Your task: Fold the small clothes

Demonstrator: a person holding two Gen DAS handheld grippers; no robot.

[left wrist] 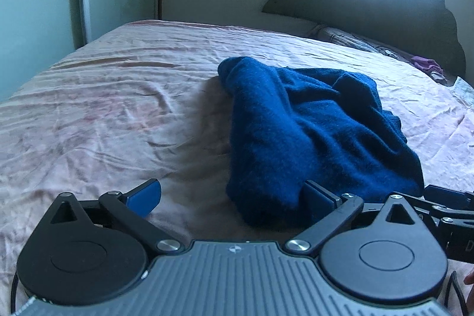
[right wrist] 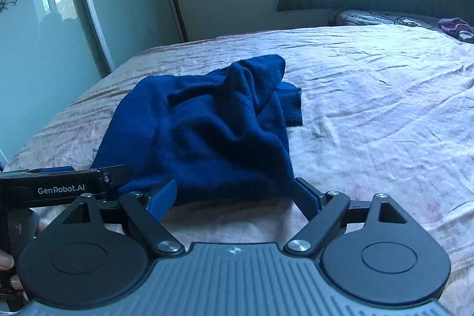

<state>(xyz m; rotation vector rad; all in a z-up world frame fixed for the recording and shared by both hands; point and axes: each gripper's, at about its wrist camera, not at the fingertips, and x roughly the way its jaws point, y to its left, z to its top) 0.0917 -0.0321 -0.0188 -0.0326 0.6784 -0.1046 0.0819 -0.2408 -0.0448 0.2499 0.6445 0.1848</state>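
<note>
Lying crumpled — blue sweater [right wrist: 207, 126], pink bedsheet [right wrist: 370, 114]

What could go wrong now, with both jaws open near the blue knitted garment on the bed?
1. The dark blue knitted garment lies bunched, with a ribbed cuff sticking out; a grip may catch several layers.
2. The left gripper and right gripper sit close together at its near edge and might collide.
3. The wrinkled pink bed sheet could be pinched along with the cloth.
</note>
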